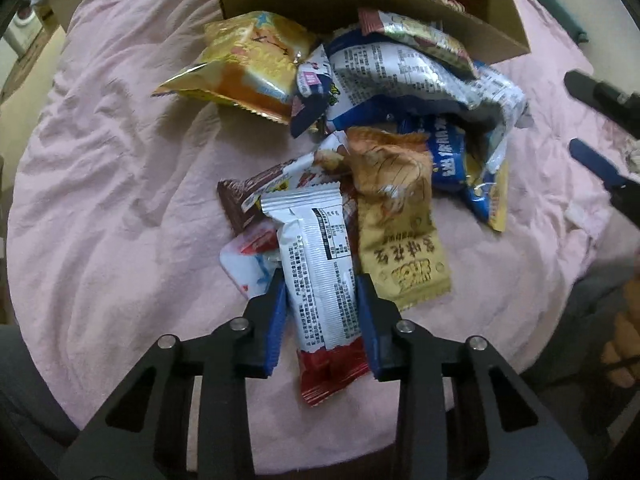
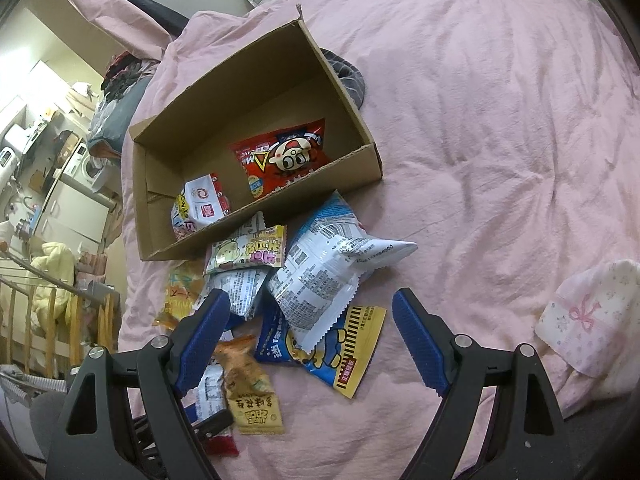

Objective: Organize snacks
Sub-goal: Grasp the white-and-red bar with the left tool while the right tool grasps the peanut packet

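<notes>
A pile of snack packets lies on a pink bedsheet in front of an open cardboard box [image 2: 256, 216]. My left gripper [image 1: 322, 280] is shut on a long white and red packet [image 1: 320, 276], its blue pads pressed against both sides. A tan peanut packet [image 1: 400, 240] lies just to its right. My right gripper [image 2: 310, 304] is open and empty, hovering above a large white printed bag [image 2: 320, 276] and a blue and yellow packet [image 2: 344, 348]. The box holds a red cartoon bag [image 2: 284, 160] and a small white packet [image 2: 200, 204]. The box also shows in the left wrist view [image 1: 360, 0].
A gold chip bag [image 1: 248, 64] lies left of the pile. A grey item [image 2: 348, 76] lies behind the box. A folded floral cloth [image 2: 592, 316] lies at the right. The bed's left edge drops to a cluttered room with a wooden rack [image 2: 52, 320].
</notes>
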The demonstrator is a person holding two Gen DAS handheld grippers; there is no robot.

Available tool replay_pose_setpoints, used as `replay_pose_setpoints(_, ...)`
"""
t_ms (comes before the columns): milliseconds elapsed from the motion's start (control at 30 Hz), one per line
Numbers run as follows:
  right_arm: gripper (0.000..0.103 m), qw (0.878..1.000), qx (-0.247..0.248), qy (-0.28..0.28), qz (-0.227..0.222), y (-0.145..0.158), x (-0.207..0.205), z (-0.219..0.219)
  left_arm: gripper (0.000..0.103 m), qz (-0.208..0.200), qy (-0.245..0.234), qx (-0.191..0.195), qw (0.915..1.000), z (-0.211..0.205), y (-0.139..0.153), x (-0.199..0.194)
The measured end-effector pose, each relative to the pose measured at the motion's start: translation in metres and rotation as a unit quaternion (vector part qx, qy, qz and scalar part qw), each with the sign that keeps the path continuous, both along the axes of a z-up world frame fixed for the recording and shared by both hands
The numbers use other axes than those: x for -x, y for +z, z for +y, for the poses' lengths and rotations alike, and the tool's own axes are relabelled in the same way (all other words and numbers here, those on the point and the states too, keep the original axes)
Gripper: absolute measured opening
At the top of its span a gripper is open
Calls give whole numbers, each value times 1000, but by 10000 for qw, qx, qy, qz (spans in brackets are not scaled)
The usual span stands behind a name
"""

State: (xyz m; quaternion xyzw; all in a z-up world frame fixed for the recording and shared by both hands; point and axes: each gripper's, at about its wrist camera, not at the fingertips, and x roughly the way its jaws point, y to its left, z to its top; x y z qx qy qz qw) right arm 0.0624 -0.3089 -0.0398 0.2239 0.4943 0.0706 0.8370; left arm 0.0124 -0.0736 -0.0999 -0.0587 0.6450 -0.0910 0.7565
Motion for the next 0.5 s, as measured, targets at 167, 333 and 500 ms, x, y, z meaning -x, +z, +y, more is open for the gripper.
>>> replay_pose_setpoints(167, 87, 10000, 54, 62, -54, 3, 3, 2, 29, -288, -23, 153, 9995, 16, 37, 3)
replay_pose_setpoints(333, 87, 9999, 38, 116, -86, 5, 8, 4, 29, -915, -20, -58, 9958, 38, 76, -10)
replay_pose_setpoints(500, 87, 9993, -96, 339, 79, 1, 16, 15, 29, -1216, 108, -180, 9924, 64, 91, -36)
